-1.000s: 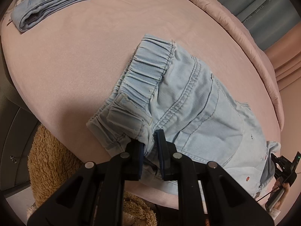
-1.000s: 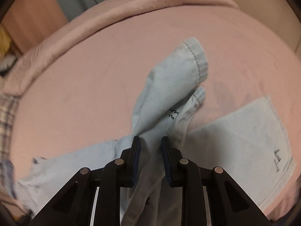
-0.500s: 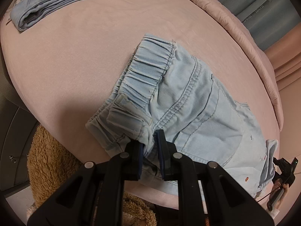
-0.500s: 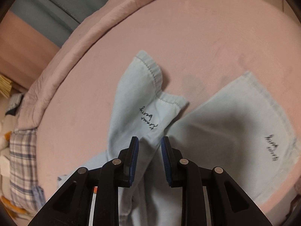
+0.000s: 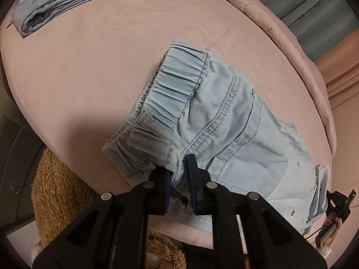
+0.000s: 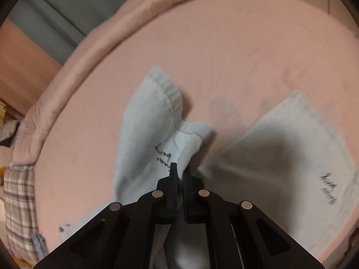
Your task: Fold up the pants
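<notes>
Light blue denim pants [image 5: 224,121] lie on a pink bed [image 5: 89,67], elastic waistband toward the upper left in the left wrist view. My left gripper [image 5: 178,170] is shut on a bunched fold of the waistband at the near edge. In the right wrist view one pant leg [image 6: 152,130] with a stitched hem and black lettering lies crumpled ahead, and the other leg [image 6: 280,157] lies flat to the right. My right gripper [image 6: 179,172] is shut on a fold of the crumpled leg's fabric near its hem.
A folded pair of blue jeans [image 5: 60,2] rests at the far left of the bed. A brown fluffy blanket [image 5: 56,190] hangs below the bed's near edge. A plaid cloth [image 6: 18,201] lies at the left. A rolled pink quilt [image 6: 89,44] lines the far side.
My right gripper slid over the leg toward its hem and its jaws closed tight on the fabric. The left gripper and waistband stayed put.
</notes>
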`<state>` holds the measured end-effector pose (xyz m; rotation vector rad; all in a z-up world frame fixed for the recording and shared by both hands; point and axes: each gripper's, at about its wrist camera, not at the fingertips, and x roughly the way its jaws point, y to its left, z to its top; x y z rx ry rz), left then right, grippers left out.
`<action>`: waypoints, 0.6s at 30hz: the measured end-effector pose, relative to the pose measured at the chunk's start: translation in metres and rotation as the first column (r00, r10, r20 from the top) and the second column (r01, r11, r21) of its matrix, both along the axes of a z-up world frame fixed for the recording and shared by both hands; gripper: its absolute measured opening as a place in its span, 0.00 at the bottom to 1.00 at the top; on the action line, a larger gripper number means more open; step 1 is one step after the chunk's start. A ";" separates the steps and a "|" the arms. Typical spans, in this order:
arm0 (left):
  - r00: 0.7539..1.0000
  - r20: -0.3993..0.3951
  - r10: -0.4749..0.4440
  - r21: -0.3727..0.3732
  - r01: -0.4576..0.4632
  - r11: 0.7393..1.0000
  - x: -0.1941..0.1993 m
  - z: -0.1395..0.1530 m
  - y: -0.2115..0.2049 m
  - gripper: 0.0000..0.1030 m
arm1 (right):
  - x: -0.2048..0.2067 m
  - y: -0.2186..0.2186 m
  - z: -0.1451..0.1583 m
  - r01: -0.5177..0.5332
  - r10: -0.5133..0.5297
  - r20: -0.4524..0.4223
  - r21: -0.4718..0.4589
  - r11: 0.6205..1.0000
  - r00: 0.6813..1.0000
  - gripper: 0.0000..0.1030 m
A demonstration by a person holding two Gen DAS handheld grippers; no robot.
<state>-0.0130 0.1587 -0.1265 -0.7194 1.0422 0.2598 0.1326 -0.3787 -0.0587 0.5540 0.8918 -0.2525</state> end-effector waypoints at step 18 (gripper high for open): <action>0.998 0.056 0.002 -0.042 0.000 0.999 -0.022 0.022 0.012 0.10 | -0.133 -0.060 0.025 0.218 -0.212 0.088 -0.063 0.974 0.973 0.04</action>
